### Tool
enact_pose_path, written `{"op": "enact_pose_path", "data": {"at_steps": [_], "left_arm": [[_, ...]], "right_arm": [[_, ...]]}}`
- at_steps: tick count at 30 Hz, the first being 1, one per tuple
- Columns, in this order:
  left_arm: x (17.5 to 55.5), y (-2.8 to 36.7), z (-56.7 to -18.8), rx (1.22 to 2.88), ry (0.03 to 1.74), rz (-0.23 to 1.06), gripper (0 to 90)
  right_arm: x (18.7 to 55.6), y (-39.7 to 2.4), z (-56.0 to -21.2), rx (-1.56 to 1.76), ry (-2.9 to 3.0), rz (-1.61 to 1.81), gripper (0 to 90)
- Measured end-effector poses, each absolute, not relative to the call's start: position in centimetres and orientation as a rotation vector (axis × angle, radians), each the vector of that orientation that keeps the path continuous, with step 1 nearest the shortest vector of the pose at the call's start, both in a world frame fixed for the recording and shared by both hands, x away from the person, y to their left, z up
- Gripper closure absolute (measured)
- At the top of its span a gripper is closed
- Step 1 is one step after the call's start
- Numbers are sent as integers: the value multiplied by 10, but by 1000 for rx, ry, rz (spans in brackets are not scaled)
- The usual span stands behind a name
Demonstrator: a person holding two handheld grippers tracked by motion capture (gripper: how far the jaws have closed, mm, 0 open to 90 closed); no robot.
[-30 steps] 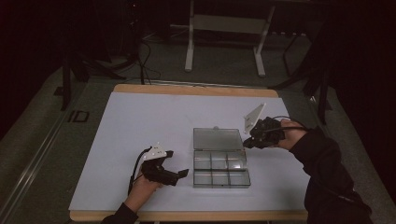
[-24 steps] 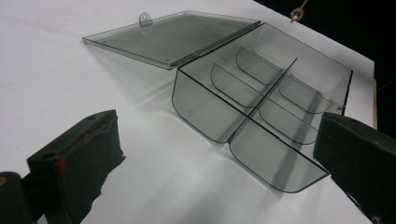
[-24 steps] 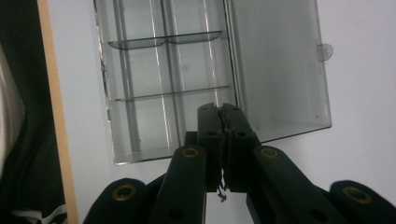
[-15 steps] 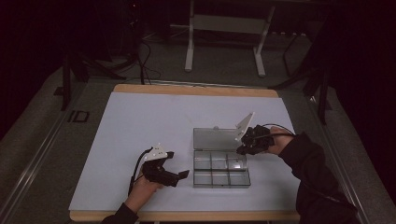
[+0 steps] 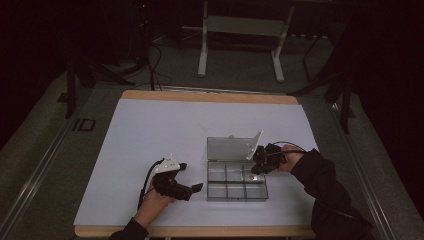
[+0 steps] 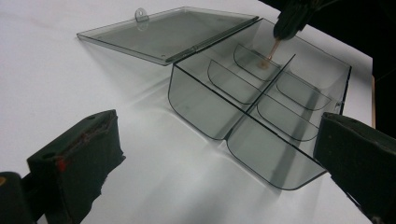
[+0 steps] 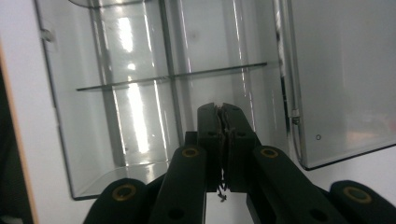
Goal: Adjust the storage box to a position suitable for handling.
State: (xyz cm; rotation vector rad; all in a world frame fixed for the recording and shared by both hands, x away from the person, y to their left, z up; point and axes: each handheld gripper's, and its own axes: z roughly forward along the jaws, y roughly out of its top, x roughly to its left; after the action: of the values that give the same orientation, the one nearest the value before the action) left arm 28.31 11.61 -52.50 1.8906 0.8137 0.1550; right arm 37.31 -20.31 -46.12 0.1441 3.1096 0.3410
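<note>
Item: clear plastic compartment box [image 5: 236, 182], smoke-tinted, lid [image 5: 231, 148] swung fully open and lying flat on the white tabletop [image 5: 150, 130] behind the tray; a small hang tab [image 6: 140, 14] sits on the lid's far edge. Interior dividers split the tray into a grid of cells; from the high view, two rows of three

Left gripper [image 5: 192, 176]: held in the person's left hand [image 5: 152, 205] on the tabletop, just beside the box's left wall. Jaws spread wide apart and grasping nothing; in the left gripper view the box lies ahead of and between the two pads [image 6: 84, 158], its near curved wall not touching either. A grey three-cornered plate [image 5: 168, 163] sits on top, and a cable [image 5: 146, 180] trails back toward the table's near edge

Right gripper [image 5: 257, 167]: held in the person's right hand [image 5: 287, 159], dark sleeve [image 5: 325, 190] behind it, tips lowered over the tray's far right part. In the right gripper view its pads [image 7: 208, 135] are pressed together. In the left gripper view a thin pale stick-like piece [image 6: 272, 51] reaches down from its tips into a far cell, its lower end at the cell floor; what the piece is cannot be told. In the right gripper view the tray lies beyond and left of the tips, the open lid to their right

Surroundings: wooden table edge [image 5: 210, 96], dark floor, white stand legs [image 5: 202, 55] beyond
</note>
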Motion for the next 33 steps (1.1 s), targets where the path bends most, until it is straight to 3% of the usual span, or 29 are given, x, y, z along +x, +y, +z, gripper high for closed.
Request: {"op": "enact_pose_path", "data": {"at_steps": [19, 29, 33], "left_arm": [[283, 118, -525, 1889, 815, 160, 13], [283, 118, -526, 1891, 819, 158, 13], [283, 117, -526, 1896, 815, 148, 13]], "right_arm": [[377, -198, -486, 187, 3118, 308, 864], [373, -204, -474, 190, 3091, 356, 796], [365, -213, -461, 196, 3072, 460, 716]]}}
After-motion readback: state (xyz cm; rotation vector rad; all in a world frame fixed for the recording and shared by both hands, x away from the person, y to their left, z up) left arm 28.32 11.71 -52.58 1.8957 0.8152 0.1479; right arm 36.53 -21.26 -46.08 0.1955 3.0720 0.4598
